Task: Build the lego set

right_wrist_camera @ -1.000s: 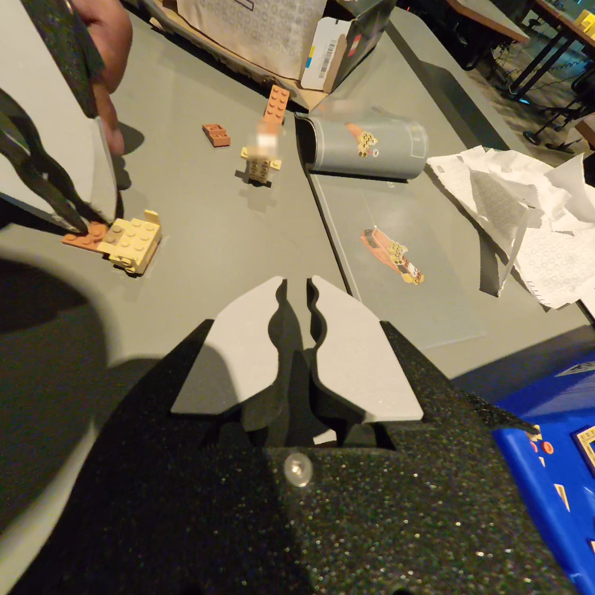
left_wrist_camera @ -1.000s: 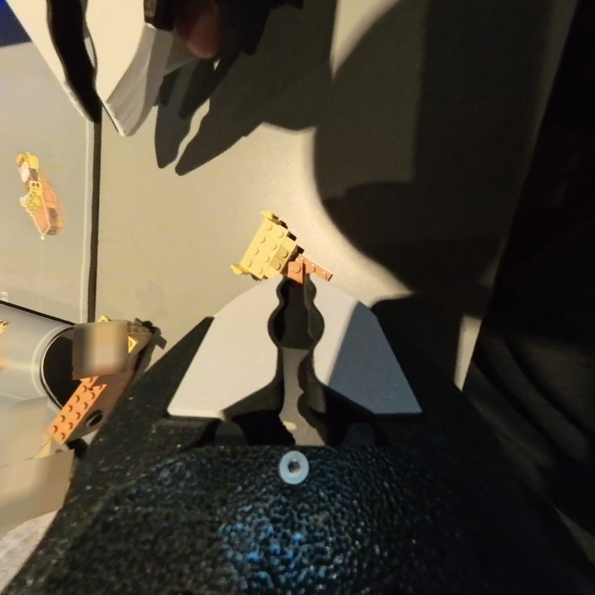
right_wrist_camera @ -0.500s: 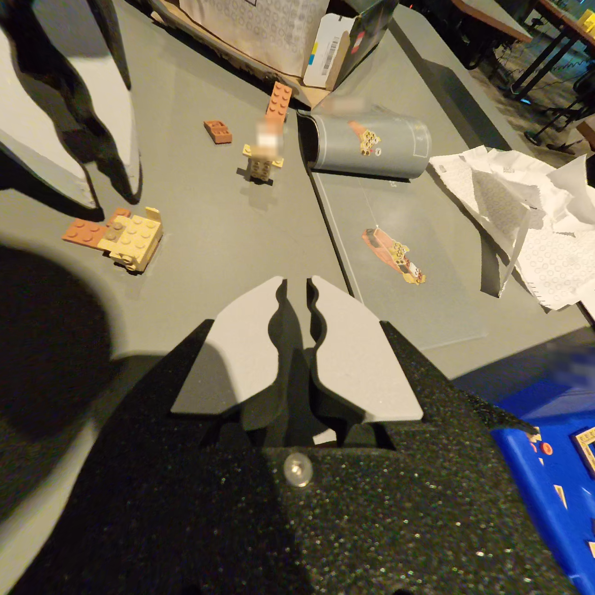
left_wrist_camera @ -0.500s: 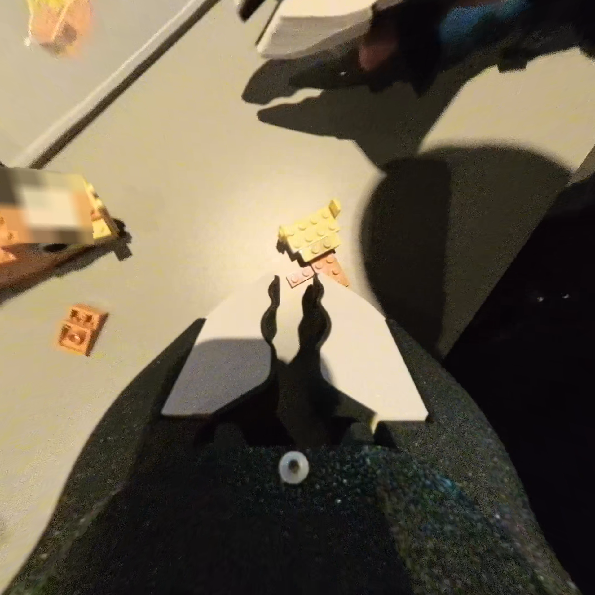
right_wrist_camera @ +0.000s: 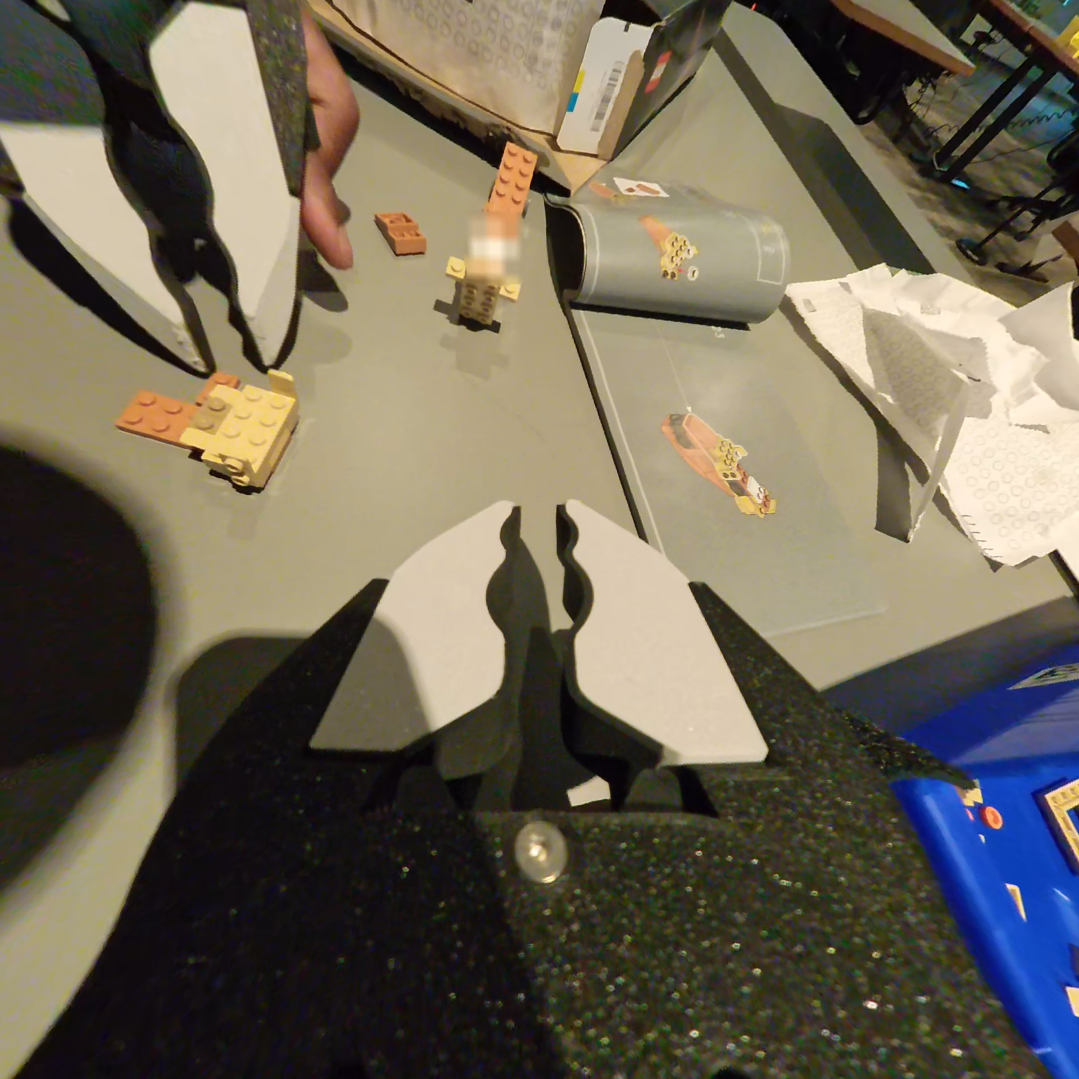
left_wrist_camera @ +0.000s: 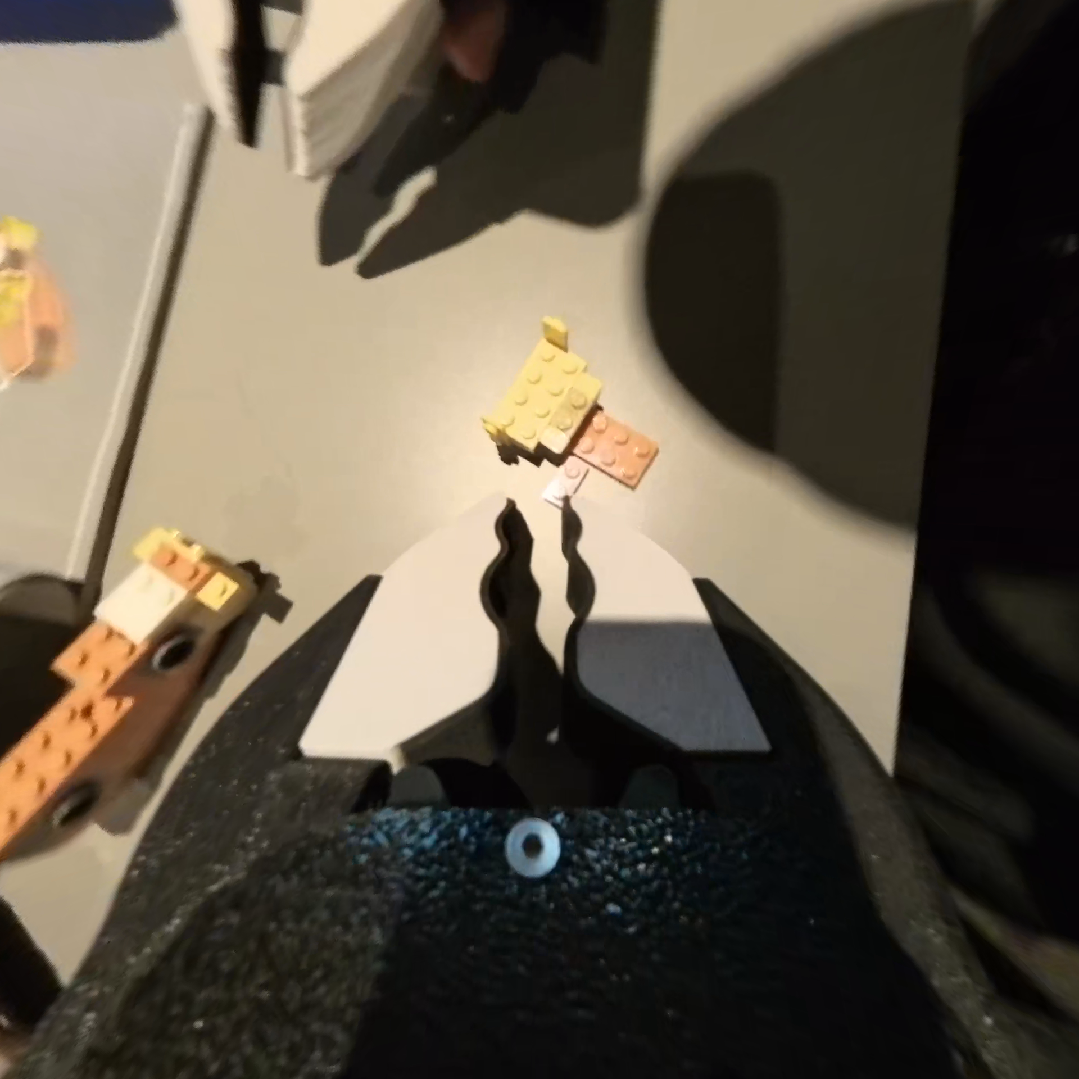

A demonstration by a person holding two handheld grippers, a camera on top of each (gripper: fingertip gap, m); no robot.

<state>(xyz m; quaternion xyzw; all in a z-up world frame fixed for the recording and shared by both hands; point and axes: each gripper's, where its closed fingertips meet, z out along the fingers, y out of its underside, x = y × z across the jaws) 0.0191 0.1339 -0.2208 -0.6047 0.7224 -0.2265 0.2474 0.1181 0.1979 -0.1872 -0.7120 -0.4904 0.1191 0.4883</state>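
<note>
A tan brick assembly [left_wrist_camera: 546,397] joined to an orange plate [left_wrist_camera: 619,452] lies on the grey table [left_wrist_camera: 292,379]. My left gripper [left_wrist_camera: 537,505] is open by a narrow gap and empty, its tips just short of the plate's small end. In the right wrist view the left gripper [right_wrist_camera: 233,365] hovers at the far edge of the same assembly [right_wrist_camera: 245,426] and plate [right_wrist_camera: 155,414]. My right gripper [right_wrist_camera: 536,508] is empty with a narrow gap between its tips, held above the table near the assembly. It also shows at the top of the left wrist view [left_wrist_camera: 274,146].
A brown and orange build [left_wrist_camera: 99,683] lies to the left; in the right wrist view it is [right_wrist_camera: 514,175]. Near it are a small brown brick [right_wrist_camera: 400,233], a curled instruction booklet [right_wrist_camera: 671,263], crumpled white bags [right_wrist_camera: 963,409], a blue tray [right_wrist_camera: 992,817] and a cardboard box [right_wrist_camera: 525,58]. The grippers' ends are close to 12 cm from one another. The right gripper is farther from the small brown brick [right_wrist_camera: 400,233], some 15 cm, than the left, some 10 cm.
My left gripper was shut on the orange plate; it let go, opened a little, and now sits just behind the assembly. My right gripper has barely moved.
</note>
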